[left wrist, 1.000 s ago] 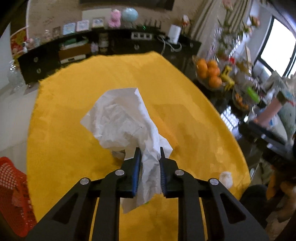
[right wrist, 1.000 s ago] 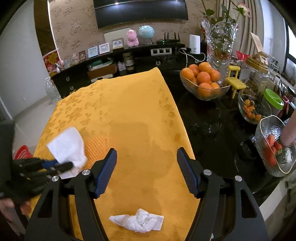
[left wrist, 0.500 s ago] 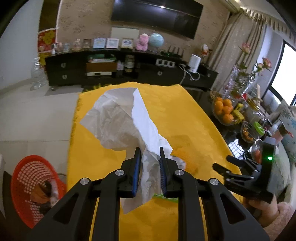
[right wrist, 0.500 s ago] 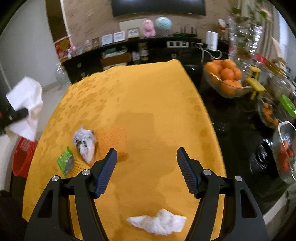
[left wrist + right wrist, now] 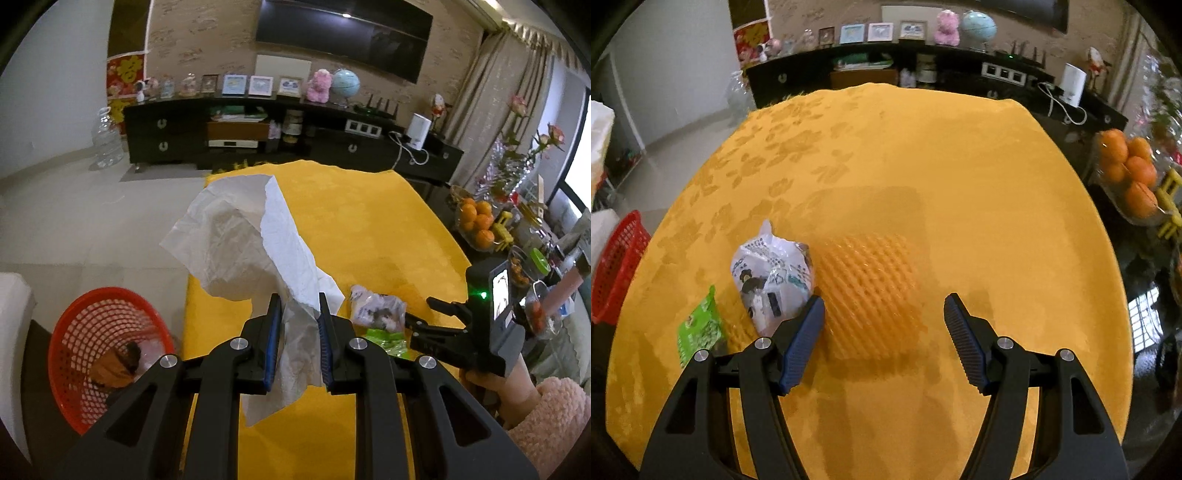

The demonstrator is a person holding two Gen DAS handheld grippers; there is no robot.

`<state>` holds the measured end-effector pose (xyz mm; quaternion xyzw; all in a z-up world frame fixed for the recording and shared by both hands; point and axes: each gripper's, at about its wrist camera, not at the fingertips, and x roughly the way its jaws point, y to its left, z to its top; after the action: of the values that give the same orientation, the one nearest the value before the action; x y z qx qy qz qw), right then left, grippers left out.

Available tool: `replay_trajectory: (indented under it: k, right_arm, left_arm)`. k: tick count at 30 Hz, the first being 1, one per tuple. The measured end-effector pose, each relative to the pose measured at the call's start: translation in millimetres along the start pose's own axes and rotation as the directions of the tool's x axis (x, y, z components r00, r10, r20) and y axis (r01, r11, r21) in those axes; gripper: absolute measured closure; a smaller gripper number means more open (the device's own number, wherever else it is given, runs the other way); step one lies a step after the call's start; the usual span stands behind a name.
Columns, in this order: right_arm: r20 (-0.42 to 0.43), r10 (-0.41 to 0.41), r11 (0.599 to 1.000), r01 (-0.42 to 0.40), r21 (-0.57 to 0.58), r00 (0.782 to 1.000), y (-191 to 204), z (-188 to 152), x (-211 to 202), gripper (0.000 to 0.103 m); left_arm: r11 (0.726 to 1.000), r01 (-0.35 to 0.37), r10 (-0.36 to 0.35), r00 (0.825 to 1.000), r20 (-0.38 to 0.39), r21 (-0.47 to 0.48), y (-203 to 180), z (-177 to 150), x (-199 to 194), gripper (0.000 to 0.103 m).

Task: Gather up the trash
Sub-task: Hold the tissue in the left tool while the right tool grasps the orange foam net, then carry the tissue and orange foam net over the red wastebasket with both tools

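Note:
My left gripper (image 5: 297, 325) is shut on a crumpled white tissue (image 5: 243, 247), held in the air over the left edge of the yellow tablecloth (image 5: 369, 229). Down to its left a red mesh basket (image 5: 88, 332) stands on the floor with some trash inside. My right gripper (image 5: 884, 332) is open just above an orange foam fruit net (image 5: 871, 291) lying on the cloth, nothing between its pads. A white printed wrapper (image 5: 772, 277) and a green packet (image 5: 700, 328) lie left of the net. In the left wrist view the right gripper (image 5: 432, 317) hovers beside the wrapper (image 5: 376, 310).
A bowl of oranges (image 5: 1130, 173) and other glass dishes stand on the dark table at the right. The red basket (image 5: 613, 269) also shows off the cloth's left edge. A dark sideboard (image 5: 258, 136) with frames and ornaments runs along the far wall.
The left gripper carried the tissue left, off the table towards the red basket. The right gripper swung left and down from over a crumpled tissue to above the foam net.

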<state>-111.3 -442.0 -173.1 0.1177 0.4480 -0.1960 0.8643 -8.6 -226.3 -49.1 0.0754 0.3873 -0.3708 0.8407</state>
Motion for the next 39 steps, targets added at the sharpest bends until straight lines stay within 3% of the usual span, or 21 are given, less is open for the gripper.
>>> replay_trajectory:
  k: [2,12,25,39]
  right_arm:
    - [0.001,-0.003,1.0,0.003,-0.018,1.0,4.8,2.5,6.1,0.038]
    - [-0.014,0.004,1.0,-0.004,-0.022,1.0,5.8,4.5,14.5,0.072]
    - [0.106,0.003,1.0,-0.003,0.006,0.994,-0.7,20.8,-44.5,0.075]
    - [0.267,0.054,0.998,-0.048,-0.03,0.962,27.9,58.6,-125.7,0.075]
  left_arm:
    - [1.0,-0.009,0.009,1.0,-0.001,-0.01,6.3,-2.5,-1.2,0.085]
    - [0.999,-0.036,0.036,0.999,0.017,-0.023,16.4,-3.5,-7.0,0.085]
    - [0.999,-0.048,0.05,0.996,0.078,-0.025,18.5,5.7,-29.6,0.085]
    - [0.994,-0.088,0.098,0.98,0.173,-0.061,28.2,14.7,-70.6,0.085]
